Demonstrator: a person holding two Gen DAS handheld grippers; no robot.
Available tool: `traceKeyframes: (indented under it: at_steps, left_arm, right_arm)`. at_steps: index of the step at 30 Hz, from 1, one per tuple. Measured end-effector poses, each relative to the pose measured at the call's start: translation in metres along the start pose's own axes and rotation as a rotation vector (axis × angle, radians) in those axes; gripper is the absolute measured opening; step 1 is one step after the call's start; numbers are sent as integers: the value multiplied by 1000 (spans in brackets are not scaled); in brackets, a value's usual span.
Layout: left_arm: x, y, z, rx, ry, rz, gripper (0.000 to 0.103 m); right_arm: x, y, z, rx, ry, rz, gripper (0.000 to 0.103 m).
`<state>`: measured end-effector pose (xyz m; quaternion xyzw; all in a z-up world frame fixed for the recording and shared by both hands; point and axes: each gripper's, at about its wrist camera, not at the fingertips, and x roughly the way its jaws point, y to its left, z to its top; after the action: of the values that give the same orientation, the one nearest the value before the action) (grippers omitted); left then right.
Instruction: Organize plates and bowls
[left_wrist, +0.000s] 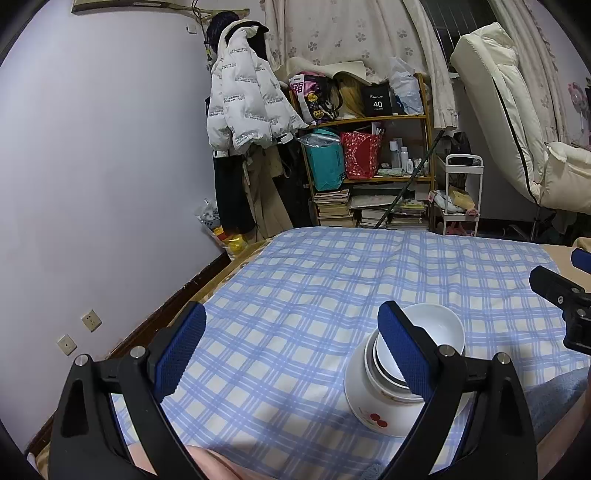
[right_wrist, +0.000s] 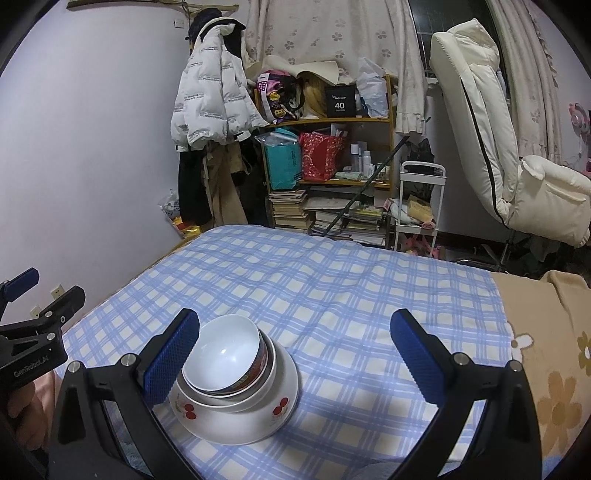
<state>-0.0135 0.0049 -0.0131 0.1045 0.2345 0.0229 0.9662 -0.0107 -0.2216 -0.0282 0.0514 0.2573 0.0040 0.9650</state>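
— Nearest to us in the left wrist view sit our own two blue-padded fingers (left_wrist: 181, 350), and the left gripper (left_wrist: 291, 350) is spread wide with only checked cloth between the pads.

— Agreed. What do we have beside its right finger?

— We see the stack of bowls (left_wrist: 402, 369) partly hidden behind that finger. We cannot tell whether the pad touches it. A large white bowl with red cherries (left_wrist: 373, 413) is at the bottom, a smaller one nests in it, and a plain white bowl (left_wrist: 436, 328) sits on top, tilted.

— From the right wrist view we read the same stack (right_wrist: 236, 384): the cherry bowl (right_wrist: 258, 417) holds a middle bowl, and the top white bowl (right_wrist: 221, 354) leans towards the left. It rests on the blue checked sheet (right_wrist: 332, 295), on the near part of the bed.

— And our right gripper (right_wrist: 295, 354)?

— Its fingers are also far apart, holding nothing. The stack sits just inside the left pad (right_wrist: 170, 362), which overlaps its rim in view; the right pad is well clear of it.

— We can also see each gripper in the other's view, at the frame edge.

— Beyond the bed we see a cluttered wooden shelf (right_wrist: 328, 122), a white puffer jacket (right_wrist: 210, 103) hanging by the wall and a cream reclining chair (right_wrist: 480, 129).
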Motion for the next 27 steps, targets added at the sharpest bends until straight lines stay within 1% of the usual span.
traceKeyframes:
  at_steps: [13,27]
  left_arm:
    - [-2,2,0,10,-7,11,93]
    - [-1,0,0,24,2,1,93]
  right_arm:
    - [0,-2,0,1,1,-1,103]
    - [0,-3,1,0,2,2,103]
